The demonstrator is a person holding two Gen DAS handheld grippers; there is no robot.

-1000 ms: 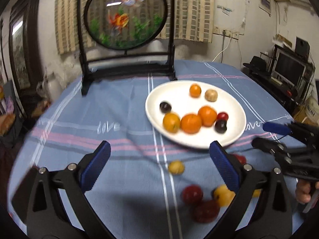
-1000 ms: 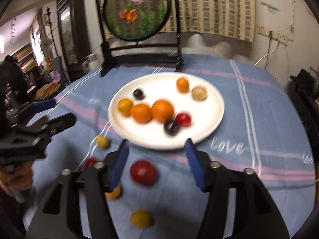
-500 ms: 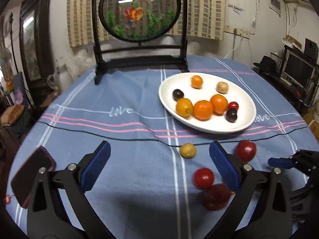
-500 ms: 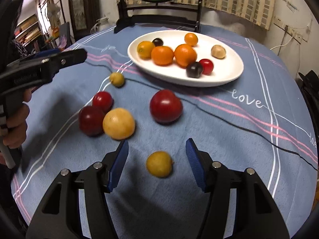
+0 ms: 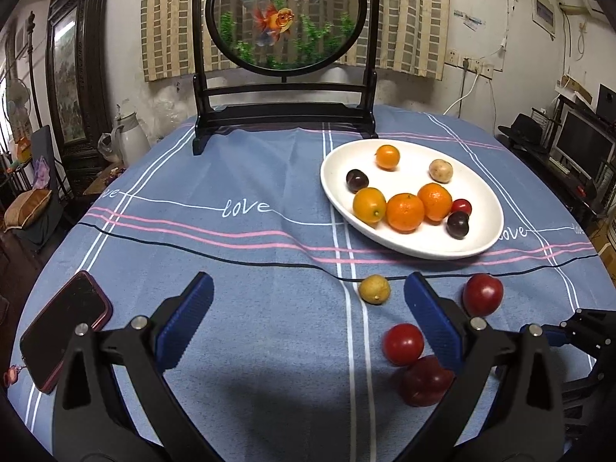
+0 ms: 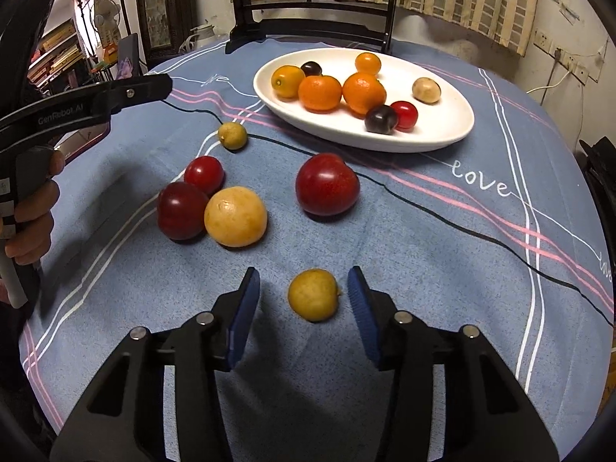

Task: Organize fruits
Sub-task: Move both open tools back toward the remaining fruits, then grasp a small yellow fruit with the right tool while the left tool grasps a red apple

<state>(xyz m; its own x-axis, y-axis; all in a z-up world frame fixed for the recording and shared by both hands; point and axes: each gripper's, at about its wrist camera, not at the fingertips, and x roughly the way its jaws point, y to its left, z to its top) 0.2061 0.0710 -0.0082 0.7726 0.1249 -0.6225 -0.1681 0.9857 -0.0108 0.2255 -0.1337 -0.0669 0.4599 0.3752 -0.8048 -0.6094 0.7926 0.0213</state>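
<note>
Blue-clothed tabletop (image 6: 442, 238): plate (image 6: 454, 131) is holding eight fruits, six waiting; right gripper (image 6: 304, 308) jaws wide around small yellow fruit (image 6: 313, 294), left gripper (image 5: 304, 319) gaping empty.

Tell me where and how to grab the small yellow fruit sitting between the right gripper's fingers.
Grip the small yellow fruit across its widest middle, coming straight on with the right gripper. It is roundish, lies alone on the cloth, and already sits between the open fingers.
</note>
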